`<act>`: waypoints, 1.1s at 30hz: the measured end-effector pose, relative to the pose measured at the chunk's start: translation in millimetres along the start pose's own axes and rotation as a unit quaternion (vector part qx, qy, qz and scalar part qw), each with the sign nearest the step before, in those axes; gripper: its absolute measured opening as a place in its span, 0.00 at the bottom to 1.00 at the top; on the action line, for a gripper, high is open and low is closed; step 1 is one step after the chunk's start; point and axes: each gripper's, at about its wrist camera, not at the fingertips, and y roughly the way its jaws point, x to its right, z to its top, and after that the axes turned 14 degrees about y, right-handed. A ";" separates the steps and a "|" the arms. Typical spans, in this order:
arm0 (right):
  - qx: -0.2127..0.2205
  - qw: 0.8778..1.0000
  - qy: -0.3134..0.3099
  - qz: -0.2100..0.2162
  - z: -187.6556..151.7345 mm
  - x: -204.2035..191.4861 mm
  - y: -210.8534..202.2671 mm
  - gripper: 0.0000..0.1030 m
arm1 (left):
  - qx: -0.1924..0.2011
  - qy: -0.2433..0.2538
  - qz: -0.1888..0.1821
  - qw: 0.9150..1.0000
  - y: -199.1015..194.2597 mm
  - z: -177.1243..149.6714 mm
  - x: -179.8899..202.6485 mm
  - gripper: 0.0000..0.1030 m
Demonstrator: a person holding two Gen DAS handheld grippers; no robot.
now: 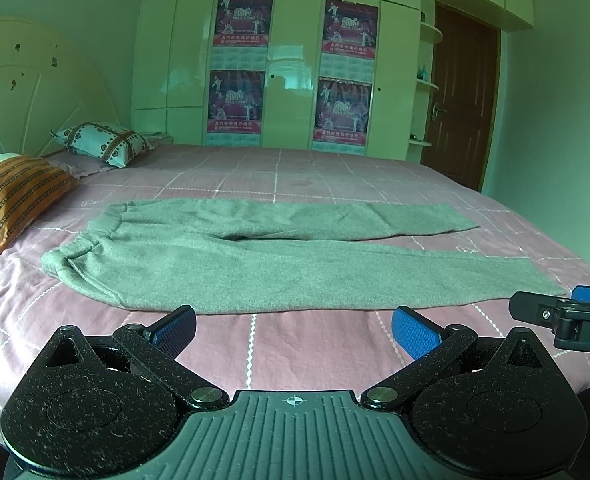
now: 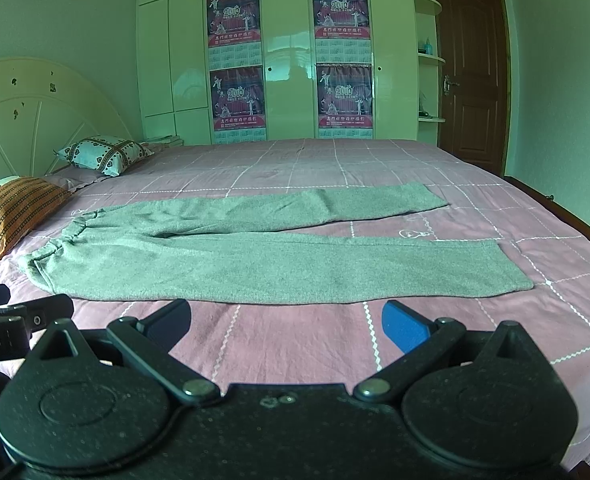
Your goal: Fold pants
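Observation:
Grey-green pants (image 1: 279,264) lie flat on the pink bed, waistband to the left, both legs spread out to the right. They also show in the right wrist view (image 2: 255,260). My left gripper (image 1: 293,330) is open and empty, just short of the near leg's edge. My right gripper (image 2: 287,324) is open and empty, also just short of the near leg. The right gripper's side shows at the right edge of the left wrist view (image 1: 567,316). The left gripper's side shows at the left edge of the right wrist view (image 2: 19,316).
The bed has a pink checked sheet (image 1: 295,348). An orange striped pillow (image 1: 11,196) and a white patterned pillow (image 1: 103,142) lie by the headboard (image 1: 27,92) at left. A wardrobe with posters (image 1: 291,60) and a brown door (image 1: 459,96) stand behind.

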 end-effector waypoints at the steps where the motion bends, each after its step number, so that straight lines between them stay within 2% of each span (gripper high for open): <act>1: 0.000 1.000 0.000 0.000 0.0 0.0 0.0 0.94 | 0.000 0.001 0.000 1.000 0.1 0.1 0.0 1.00; 16: 0.000 1.000 0.000 0.001 -1.4 0.0 2.0 0.94 | 0.002 0.003 -0.001 1.000 1.1 0.6 -3.0 1.00; 19: 0.005 1.000 0.000 0.013 -0.3 0.3 0.9 0.94 | 0.001 0.009 0.007 1.000 2.2 2.5 -9.5 1.00; 22: 0.016 0.999 0.001 0.028 6.4 1.7 -1.2 0.94 | 0.011 -0.006 0.030 0.999 6.2 4.7 -30.2 1.00; 24: 0.017 0.999 0.001 0.029 12.2 2.5 4.6 0.93 | 0.001 -0.015 0.047 0.999 17.4 7.2 -48.5 1.00; 25: 0.012 0.999 0.001 0.033 15.9 2.5 10.3 0.91 | -0.002 -0.017 0.041 0.999 24.9 8.2 -60.1 1.00; 28: -0.003 0.999 0.005 0.042 30.5 0.1 31.6 0.84 | -0.016 -0.018 0.063 0.998 48.8 13.8 -86.0 1.00; 33: -0.007 0.998 -0.012 0.066 60.9 -19.6 73.6 0.82 | -0.033 -0.013 0.075 0.997 99.2 25.5 -132.0 1.00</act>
